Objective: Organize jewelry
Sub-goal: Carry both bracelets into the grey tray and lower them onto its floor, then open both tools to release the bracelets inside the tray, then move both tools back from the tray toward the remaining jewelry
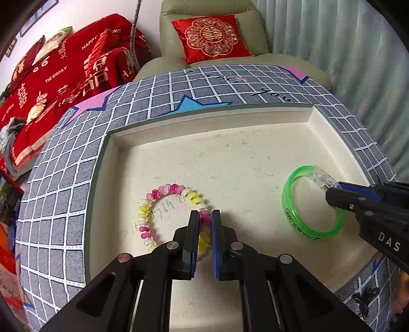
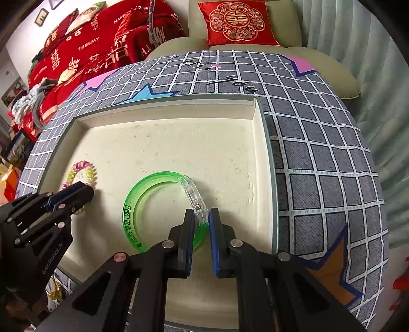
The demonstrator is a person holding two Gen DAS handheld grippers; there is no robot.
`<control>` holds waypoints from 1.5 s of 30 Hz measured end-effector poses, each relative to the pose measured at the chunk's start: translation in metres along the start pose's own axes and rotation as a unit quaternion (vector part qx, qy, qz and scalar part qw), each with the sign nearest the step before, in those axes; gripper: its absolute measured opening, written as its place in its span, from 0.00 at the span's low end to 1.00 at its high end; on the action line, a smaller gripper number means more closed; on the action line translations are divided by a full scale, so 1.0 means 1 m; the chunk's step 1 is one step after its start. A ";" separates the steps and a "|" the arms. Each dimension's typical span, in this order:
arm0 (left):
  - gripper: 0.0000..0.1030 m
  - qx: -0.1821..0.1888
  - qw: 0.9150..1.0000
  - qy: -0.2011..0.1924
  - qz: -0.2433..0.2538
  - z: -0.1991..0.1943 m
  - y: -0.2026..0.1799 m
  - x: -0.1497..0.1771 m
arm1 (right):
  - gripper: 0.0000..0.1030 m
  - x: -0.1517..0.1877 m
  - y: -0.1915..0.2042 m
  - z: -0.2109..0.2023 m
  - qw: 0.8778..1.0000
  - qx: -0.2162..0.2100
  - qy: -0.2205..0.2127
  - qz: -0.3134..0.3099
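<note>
So the biggest thing here is the desk (image 1: 64, 194), covered in a grey cloth with a white grid and some pink and blue jagged shapes. Behind it sits a pale green armchair (image 1: 212, 10) with a red embroidered satin cushion (image 1: 211, 37) on the seat, and off to the left there's a heap of red bedding with white lettering (image 1: 58, 76).

Sitting on the desk is a big shallow cream rectangular tray (image 1: 230, 153), and both bits of jewelry are inside it, well apart from each other.

The left tool (image 1: 205, 214) has its jaws nearly closed around the near-right stretch of a spiral coil bracelet in pink, yellow and white plastic (image 1: 158, 194), which lies flat on the left part of the tray floor. Pads look to be touching the coils.

The right tool (image 2: 200, 213) is also closed down to a narrow gap, pinching the translucent green plastic bangle (image 2: 133, 204) right at its clear clasp section (image 2: 195, 196). The bangle lies in the right part of the tray, printed green lettering along its near-left rim.
</note>
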State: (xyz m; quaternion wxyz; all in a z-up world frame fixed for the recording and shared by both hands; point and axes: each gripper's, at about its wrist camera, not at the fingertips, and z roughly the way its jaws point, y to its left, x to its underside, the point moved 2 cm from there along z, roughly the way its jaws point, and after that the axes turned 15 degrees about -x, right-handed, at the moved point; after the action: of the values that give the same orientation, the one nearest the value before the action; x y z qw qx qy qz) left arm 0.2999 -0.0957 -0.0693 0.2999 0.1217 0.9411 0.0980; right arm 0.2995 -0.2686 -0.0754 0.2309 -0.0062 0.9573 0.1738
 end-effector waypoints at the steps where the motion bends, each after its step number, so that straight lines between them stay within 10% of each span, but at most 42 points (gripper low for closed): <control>1: 0.18 -0.004 1.000 0.002 -0.001 0.000 0.000 0.000 | 0.15 0.000 0.000 0.000 1.000 -0.006 0.000 0.005; 6: 0.18 -0.009 1.000 0.001 -0.009 -0.004 0.003 0.001 | 0.39 -0.003 -0.002 -0.014 0.999 -0.028 -0.025 0.016; 17: 0.18 0.004 0.999 0.003 -0.041 -0.010 0.016 -0.004 | 0.50 -0.007 -0.008 -0.054 0.993 -0.070 -0.073 0.053; 18: 0.36 0.002 0.999 0.001 -0.042 -0.012 0.016 -0.005 | 0.54 -0.006 -0.008 -0.056 0.993 -0.075 -0.076 0.057; 19: 1.00 0.000 0.999 0.000 -0.042 -0.014 0.016 -0.005 | 0.57 -0.006 -0.008 -0.059 0.992 -0.080 -0.078 0.059; 33: 1.00 -0.025 0.996 -0.073 -0.052 -0.067 0.033 0.006 | 1.00 0.022 -0.001 -0.097 0.982 -0.124 -0.131 0.060; 45: 1.00 -0.006 0.995 -0.063 -0.080 -0.118 0.070 0.082 | 1.00 0.068 0.019 -0.132 0.983 -0.130 -0.121 0.049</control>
State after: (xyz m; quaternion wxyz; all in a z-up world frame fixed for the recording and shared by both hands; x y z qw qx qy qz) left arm 0.1779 -0.0182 -0.0013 0.3659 0.0501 0.9265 0.0716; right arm 0.1786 -0.2909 0.0107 0.3331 0.0320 0.8910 0.3069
